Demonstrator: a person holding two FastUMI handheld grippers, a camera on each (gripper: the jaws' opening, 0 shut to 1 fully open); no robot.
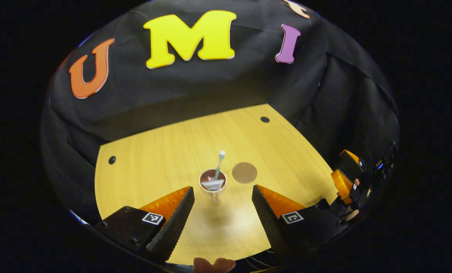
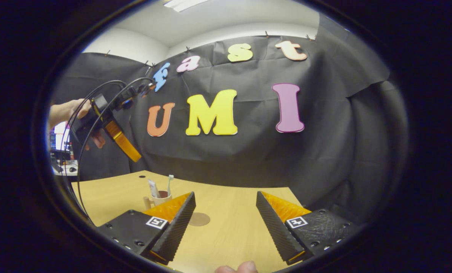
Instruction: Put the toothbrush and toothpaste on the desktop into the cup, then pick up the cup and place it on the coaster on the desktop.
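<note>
left gripper view: cup (image 1: pixel 212 184) stands upright at lower centre of the frame on the desktop (image 1: pixel 154 159), seen from above. toothbrush (image 1: pixel 219 163) stands in it, head up, leaning toward the upper right; the flat end of the toothpaste (image 1: pixel 213 185) shows inside the rim. so both items already sit in the cup. coaster (image 1: pixel 244 172) lies flat just to the right of the cup and slightly higher in the frame; a strip of bare wood between them, not touching. cup is not on the coaster.

left gripper (image 1: pixel 222 193): fingers spread wide, nothing between them; the cup sits in the gap just beyond the tips, a little left of centre. it looks steeply down on the cup.

right gripper view: right gripper (image 2: pixel 226 199) also spread wide and holding nothing, low over the desktop. cup (image 2: pixel 158 198) shows at lower left, partly behind the left finger, handle toward frame left; coaster (image 2: pixel 199 219) nearer the camera, right of the cup. left gripper (image 2: pixel 122 141) hangs high at upper left, above the cup.

judgement: remaining part is cup onto coaster. left gripper is nearer and lined up over the cup. cup's long axis is vertical, so a top-down close would meet the protruding toothbrush; a side grasp on the wall looks safer. the carry is a short sideways shift toward frame right in the left gripper view.
</note>
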